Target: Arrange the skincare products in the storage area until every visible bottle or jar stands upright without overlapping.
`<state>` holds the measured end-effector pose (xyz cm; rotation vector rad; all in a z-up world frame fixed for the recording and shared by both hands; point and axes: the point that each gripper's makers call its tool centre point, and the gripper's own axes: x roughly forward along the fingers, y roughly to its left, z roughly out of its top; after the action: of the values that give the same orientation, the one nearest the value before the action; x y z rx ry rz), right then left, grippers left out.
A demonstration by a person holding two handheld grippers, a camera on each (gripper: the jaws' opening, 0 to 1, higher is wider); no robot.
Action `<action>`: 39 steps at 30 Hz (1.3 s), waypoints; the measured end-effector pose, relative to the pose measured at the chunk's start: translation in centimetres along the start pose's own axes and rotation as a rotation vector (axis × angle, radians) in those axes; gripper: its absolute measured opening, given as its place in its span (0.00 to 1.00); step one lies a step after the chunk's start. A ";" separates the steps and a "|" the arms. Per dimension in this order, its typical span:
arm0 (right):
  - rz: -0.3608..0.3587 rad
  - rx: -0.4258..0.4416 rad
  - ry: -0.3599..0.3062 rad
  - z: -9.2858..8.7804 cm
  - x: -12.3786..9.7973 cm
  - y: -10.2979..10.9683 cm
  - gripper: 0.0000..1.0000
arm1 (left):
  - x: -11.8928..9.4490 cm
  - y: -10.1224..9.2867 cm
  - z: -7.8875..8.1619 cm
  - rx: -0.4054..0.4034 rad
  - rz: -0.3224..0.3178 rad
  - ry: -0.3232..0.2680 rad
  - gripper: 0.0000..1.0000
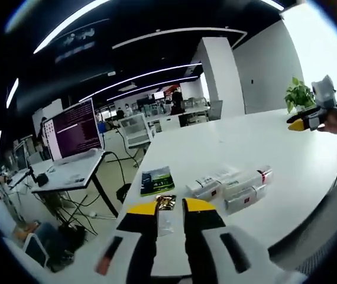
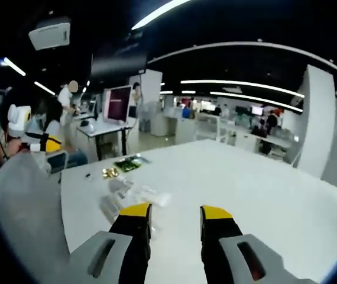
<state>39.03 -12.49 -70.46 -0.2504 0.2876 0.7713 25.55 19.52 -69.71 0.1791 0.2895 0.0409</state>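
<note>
Both hand-held grippers hover with jaws apart and nothing between them: the left hand-held gripper (image 1: pixel 170 208) just short of the white skincare tubes (image 1: pixel 230 184) lying flat in a cluster on the white bench (image 1: pixel 257 145), the right hand-held gripper (image 2: pixel 175 213) farther off.

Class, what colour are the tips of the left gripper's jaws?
Yellow tips on black jaws on the left gripper, best seen in the left gripper view.
</note>
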 end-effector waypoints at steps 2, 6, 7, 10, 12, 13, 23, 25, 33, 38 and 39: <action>0.033 -0.087 0.053 -0.3 1.0 0.4 0.31 | 0.1 -0.2 -0.2 0.025 -0.002 0.009 0.17; 0.078 -0.194 0.100 -0.1 2.8 0.8 0.35 | 0.2 -0.3 -0.4 0.049 0.001 0.021 0.17; 0.080 -0.199 0.101 0.1 3.4 0.9 0.36 | 0.2 -0.3 -0.4 0.046 -0.001 0.021 0.17; 0.117 -0.252 0.133 -0.2 4.7 1.4 0.36 | 0.1 -0.4 -0.3 0.054 0.006 0.017 0.18; 0.141 -0.298 0.165 -0.7 5.6 1.7 0.37 | 0.0 -0.5 -0.3 0.068 0.007 0.011 0.19; 0.147 -0.304 0.173 -0.8 6.0 1.8 0.37 | 0.0 -0.5 -0.3 0.070 0.008 0.012 0.19; 0.226 -0.367 0.276 -2.7 9.4 2.7 0.36 | -0.1 -0.4 -0.5 0.094 0.020 0.024 0.16; 0.266 -0.402 0.319 -3.6 10.1 3.3 0.36 | -0.1 -0.3 -0.5 0.091 0.021 0.026 0.16; 0.399 -0.464 0.420 -6.9 12.2 6.7 0.33 | -0.1 -0.4 -0.8 0.103 0.021 0.041 0.15; 0.434 -0.382 0.412 -6.6 12.5 7.6 0.25 | -0.1 -0.2 -1.0 0.102 0.029 0.049 0.15; 0.435 -0.380 0.412 -6.6 12.5 7.5 0.24 | -0.1 -0.2 -1.0 0.103 0.029 0.051 0.14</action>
<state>41.13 -1.32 -81.80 -0.7252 0.5969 1.2051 25.21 19.47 -70.67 0.2844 0.3400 0.0596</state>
